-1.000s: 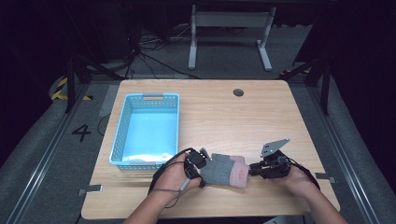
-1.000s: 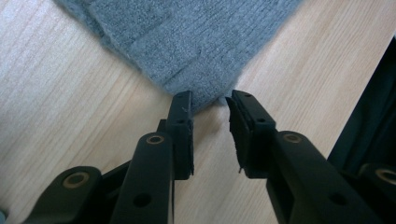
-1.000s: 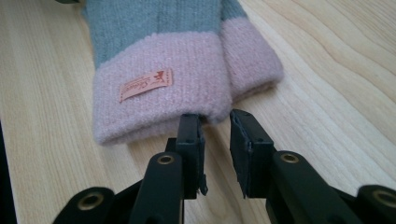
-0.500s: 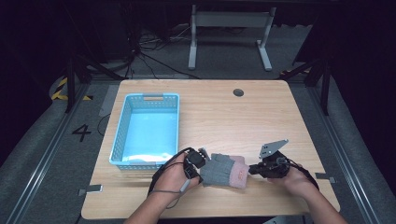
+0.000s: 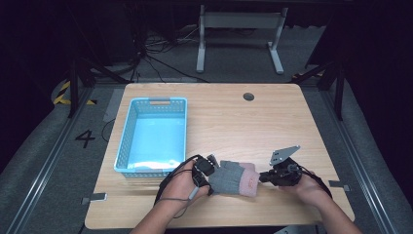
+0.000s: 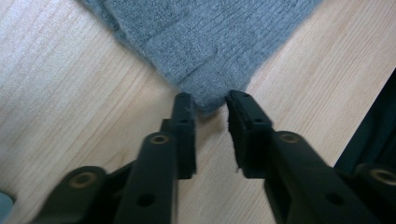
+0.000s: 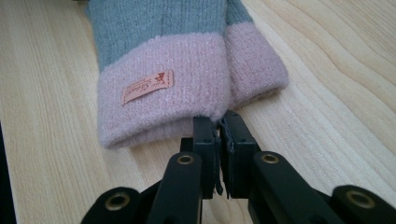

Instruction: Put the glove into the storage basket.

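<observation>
The grey and pink glove [image 5: 236,178] is lying flat near the table's [image 5: 272,117] near edge, right of the blue basket [image 5: 155,134]. The right gripper [image 7: 219,123] is pinching its pink cuff edge closed. The left gripper's [image 6: 210,100] jaws, having just been opening, are standing slightly apart around its grey tip without pressing it.

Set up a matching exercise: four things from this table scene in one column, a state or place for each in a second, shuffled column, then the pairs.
Things:
1. basket
2. glove
3. left gripper
4. right gripper

States or places:
A. jaws pinched on the pink cuff
B. light blue, at the table's left side
C. jaws apart around a grey tip
D. flat on the wood between both grippers

Pairs: 1-B, 2-D, 3-C, 4-A
</observation>
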The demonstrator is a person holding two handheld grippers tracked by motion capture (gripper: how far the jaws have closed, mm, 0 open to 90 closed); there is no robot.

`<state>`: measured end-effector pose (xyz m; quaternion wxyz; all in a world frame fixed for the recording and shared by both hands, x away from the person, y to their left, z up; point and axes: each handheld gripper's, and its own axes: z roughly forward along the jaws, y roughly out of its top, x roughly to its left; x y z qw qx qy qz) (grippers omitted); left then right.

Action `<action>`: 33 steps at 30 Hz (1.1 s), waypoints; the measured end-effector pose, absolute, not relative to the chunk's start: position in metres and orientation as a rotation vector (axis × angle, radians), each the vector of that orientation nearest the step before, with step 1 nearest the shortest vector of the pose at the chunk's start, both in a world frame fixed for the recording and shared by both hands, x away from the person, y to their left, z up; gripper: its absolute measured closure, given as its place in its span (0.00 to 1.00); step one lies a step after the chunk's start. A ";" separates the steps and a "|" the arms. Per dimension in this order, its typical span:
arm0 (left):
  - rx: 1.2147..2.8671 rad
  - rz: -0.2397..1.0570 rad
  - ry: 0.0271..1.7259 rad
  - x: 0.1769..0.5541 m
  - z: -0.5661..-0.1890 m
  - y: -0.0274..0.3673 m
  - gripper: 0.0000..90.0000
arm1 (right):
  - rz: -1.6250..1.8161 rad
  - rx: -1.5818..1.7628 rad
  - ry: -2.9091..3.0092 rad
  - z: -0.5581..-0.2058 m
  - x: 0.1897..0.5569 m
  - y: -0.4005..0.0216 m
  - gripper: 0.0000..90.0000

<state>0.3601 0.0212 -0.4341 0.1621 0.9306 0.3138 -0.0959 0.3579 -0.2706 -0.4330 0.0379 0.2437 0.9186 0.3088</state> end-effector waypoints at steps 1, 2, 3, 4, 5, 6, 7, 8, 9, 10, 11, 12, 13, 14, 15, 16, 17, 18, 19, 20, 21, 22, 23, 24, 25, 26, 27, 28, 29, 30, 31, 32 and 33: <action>2.658 -0.270 0.884 0.360 -0.433 0.022 0.87 | 0.947 0.748 2.818 -0.433 0.358 -0.271 0.95; 2.657 -0.268 0.877 0.360 -0.432 0.022 0.90 | 0.947 0.749 2.818 -0.433 0.358 -0.271 0.95; 2.651 -0.259 0.874 0.359 -0.430 0.021 0.92 | 0.947 0.749 2.818 -0.433 0.358 -0.271 0.95; 2.652 -0.257 0.870 0.358 -0.429 0.021 0.93 | 0.946 0.757 2.819 -0.432 0.357 -0.271 0.95; 2.660 -0.249 0.860 0.358 -0.428 0.021 0.94 | 0.946 0.756 2.818 -0.432 0.357 -0.271 0.95; 2.653 -0.242 0.857 0.357 -0.427 0.021 0.94 | 0.946 0.756 2.816 -0.432 0.357 -0.271 0.95; 2.650 -0.243 0.855 0.355 -0.425 0.021 0.95 | 0.947 0.751 2.813 -0.431 0.357 -0.271 0.95; 2.653 -0.248 0.845 0.354 -0.423 0.021 0.95 | 0.949 0.751 2.812 -0.430 0.357 -0.271 0.95; 2.649 -0.250 0.836 0.353 -0.421 0.022 0.95 | 0.953 0.749 2.808 -0.429 0.356 -0.272 0.95; 2.641 -0.258 0.830 0.352 -0.419 0.022 0.95 | 0.955 0.755 2.806 -0.427 0.356 -0.272 0.95; 2.635 -0.256 0.828 0.351 -0.417 0.022 0.95 | 0.967 0.753 2.795 -0.423 0.355 -0.273 0.96; 2.637 -0.257 0.824 0.350 -0.415 0.022 0.95 | 0.973 0.755 2.789 -0.421 0.355 -0.274 0.95; 2.631 -0.252 0.818 0.348 -0.413 0.022 0.95 | 0.987 0.750 2.783 -0.419 0.355 -0.275 0.96; 2.629 -0.247 0.815 0.347 -0.411 0.022 0.95 | 0.987 0.750 2.783 -0.419 0.355 -0.275 0.96; 2.627 -0.243 0.806 0.344 -0.408 0.022 0.95 | 0.991 0.748 2.780 -0.417 0.356 -0.275 0.96; 2.626 -0.244 0.796 0.343 -0.407 0.023 0.95 | 1.011 0.742 2.773 -0.414 0.357 -0.276 0.96; 2.622 -0.246 0.794 0.342 -0.405 0.023 0.95 | 1.014 0.749 2.770 -0.413 0.358 -0.276 0.96; 2.624 -0.243 0.783 0.340 -0.403 0.023 0.95 | 1.021 0.752 2.763 -0.411 0.360 -0.277 0.96; 2.620 -0.238 0.783 0.338 -0.402 0.023 0.95 | 1.025 0.751 2.757 -0.409 0.362 -0.277 0.96; 2.621 -0.234 0.779 0.337 -0.400 0.023 0.95 | 1.033 0.747 2.753 -0.407 0.364 -0.276 0.96; 2.622 -0.229 0.776 0.336 -0.400 0.023 0.95 | 1.039 0.755 2.748 -0.405 0.366 -0.276 0.96; 2.620 -0.225 0.773 0.336 -0.399 0.022 0.95 | 1.043 0.753 2.745 -0.404 0.368 -0.275 0.96; 2.619 -0.226 0.773 0.335 -0.399 0.022 0.95 | 1.048 0.755 2.741 -0.403 0.371 -0.273 0.96; 2.615 -0.224 0.776 0.335 -0.400 0.022 0.95 | 1.047 0.763 2.743 -0.402 0.374 -0.272 0.96; 2.614 -0.220 0.779 0.335 -0.401 0.022 0.95 | 1.048 0.762 2.744 -0.403 0.377 -0.271 0.96; 2.622 -0.218 0.777 0.336 -0.401 0.022 0.95 | 1.047 0.766 2.746 -0.403 0.379 -0.270 0.96; 2.619 -0.220 0.782 0.336 -0.402 0.022 0.95 | 1.045 0.774 2.750 -0.404 0.382 -0.269 0.96; 2.617 -0.222 0.787 0.336 -0.403 0.022 0.95 | 1.043 0.775 2.754 -0.406 0.385 -0.268 0.96; 2.619 -0.225 0.786 0.337 -0.404 0.022 0.95 | 1.039 0.780 2.759 -0.407 0.387 -0.267 0.96; 2.621 -0.226 0.784 0.337 -0.404 0.021 0.95 | 1.035 0.792 2.763 -0.409 0.389 -0.267 0.96; 2.624 -0.226 0.781 0.337 -0.405 0.020 0.95 | 1.026 0.797 2.767 -0.410 0.390 -0.266 0.96; 2.622 -0.231 0.783 0.337 -0.405 0.019 0.95 | 1.016 0.801 2.769 -0.411 0.390 -0.266 0.96; 2.627 -0.233 0.779 0.337 -0.406 0.018 0.95 | 1.015 0.798 2.768 -0.412 0.391 -0.266 0.96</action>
